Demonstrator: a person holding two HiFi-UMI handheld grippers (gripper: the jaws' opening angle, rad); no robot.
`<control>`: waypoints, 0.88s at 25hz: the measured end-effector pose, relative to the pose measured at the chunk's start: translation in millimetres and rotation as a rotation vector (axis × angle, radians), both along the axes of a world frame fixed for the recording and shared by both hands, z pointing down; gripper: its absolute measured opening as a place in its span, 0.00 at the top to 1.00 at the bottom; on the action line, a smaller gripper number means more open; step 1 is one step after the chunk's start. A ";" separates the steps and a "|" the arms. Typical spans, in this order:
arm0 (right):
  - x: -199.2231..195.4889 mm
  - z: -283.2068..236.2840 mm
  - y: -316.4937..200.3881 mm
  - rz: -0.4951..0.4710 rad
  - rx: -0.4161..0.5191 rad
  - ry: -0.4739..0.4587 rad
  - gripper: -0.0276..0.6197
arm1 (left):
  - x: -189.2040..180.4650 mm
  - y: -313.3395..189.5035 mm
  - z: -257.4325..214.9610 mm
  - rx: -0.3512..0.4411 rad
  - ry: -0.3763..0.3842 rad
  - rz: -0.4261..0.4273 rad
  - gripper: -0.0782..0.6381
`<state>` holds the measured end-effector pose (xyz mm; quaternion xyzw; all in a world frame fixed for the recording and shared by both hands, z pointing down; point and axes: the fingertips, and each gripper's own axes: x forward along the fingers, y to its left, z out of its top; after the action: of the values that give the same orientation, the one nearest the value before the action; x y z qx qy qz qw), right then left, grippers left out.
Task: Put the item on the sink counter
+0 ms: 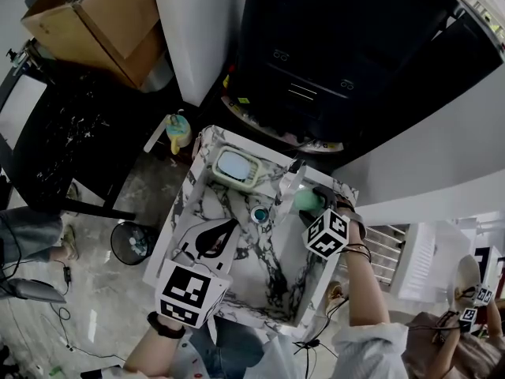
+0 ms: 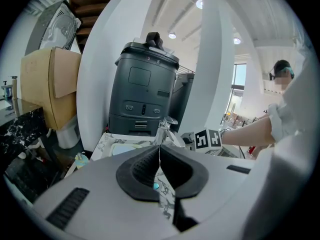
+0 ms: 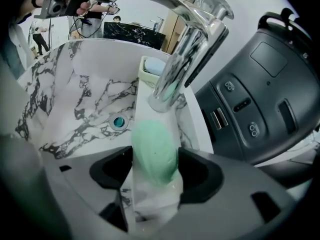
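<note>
While the left gripper [image 2: 159, 156] hangs clenched and empty over the basin, the right gripper [image 3: 155, 170] clasps the green egg-shaped item [image 3: 152, 149], which seems to rest on the sink counter [image 3: 191, 134] beside the faucet [image 3: 185, 49]; only letting go remains.

Pale green oval soap bar [image 3: 154, 153] on the marble sink counter [image 3: 191, 128], just beside the faucet [image 3: 186, 44]

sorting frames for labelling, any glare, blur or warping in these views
Head view: sharp and evenly lit, but the dark appliance loses detail in shadow. Left gripper view: heavy fisheye bending, black corners, bright ceiling lights. Right gripper view: glare streaks on the chrome faucet; the green soap, close to the lens, looks soft.
</note>
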<state>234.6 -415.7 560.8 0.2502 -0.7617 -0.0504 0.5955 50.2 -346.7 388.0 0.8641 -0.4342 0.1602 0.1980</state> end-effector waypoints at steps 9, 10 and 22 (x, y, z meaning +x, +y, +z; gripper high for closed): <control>-6.0 -4.7 11.9 0.023 -0.007 -0.016 0.69 | -0.3 4.9 -4.9 0.007 -0.002 -0.005 0.87; -6.3 -6.6 12.3 0.044 -0.014 -0.039 0.70 | -0.1 5.7 -5.8 0.009 -0.001 -0.006 0.87; -9.9 -20.2 23.7 0.154 -0.033 -0.164 0.75 | -0.7 17.1 -15.6 0.034 0.005 -0.040 0.87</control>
<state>224.6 -392.0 540.6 0.3012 -0.7871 0.0288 0.5375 49.5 -329.5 372.4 0.8589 -0.4534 0.1465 0.1876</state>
